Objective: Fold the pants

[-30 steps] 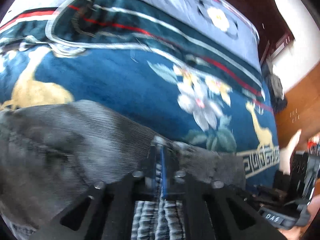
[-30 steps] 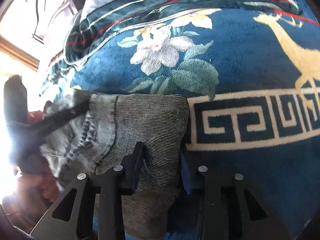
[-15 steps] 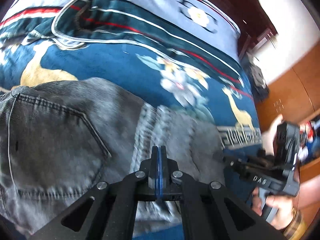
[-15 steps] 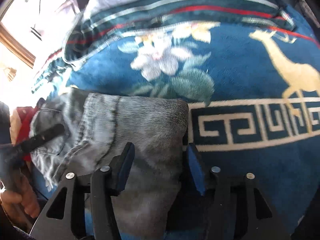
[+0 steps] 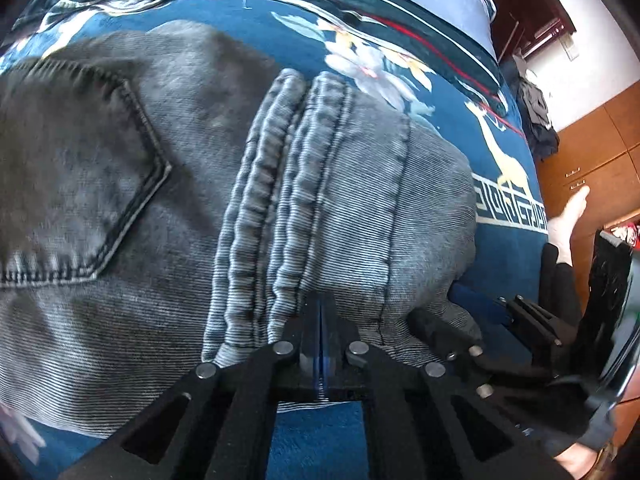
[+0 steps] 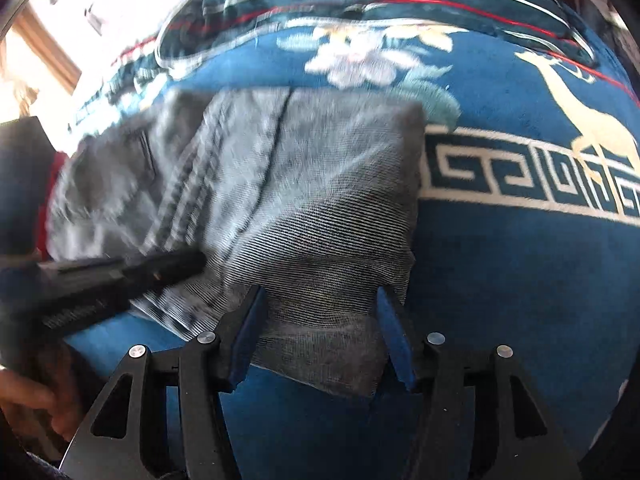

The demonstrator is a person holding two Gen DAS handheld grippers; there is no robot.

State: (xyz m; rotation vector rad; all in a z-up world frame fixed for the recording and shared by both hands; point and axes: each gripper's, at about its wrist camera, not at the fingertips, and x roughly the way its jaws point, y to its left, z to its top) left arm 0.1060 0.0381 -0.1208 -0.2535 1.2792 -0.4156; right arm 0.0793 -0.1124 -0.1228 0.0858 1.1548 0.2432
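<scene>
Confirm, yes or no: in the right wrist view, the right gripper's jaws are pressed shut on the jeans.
No: the right gripper has its jaws standing apart, having just been opening, with the grey jeans lying loose between them.

The left gripper points steeply down with its two jaws pressed flat together. The right gripper also points steeply down; its jaws have just been opening and now stand apart, with cloth lying between them. In the right view, a hand shows at 8 o'clock.
</scene>
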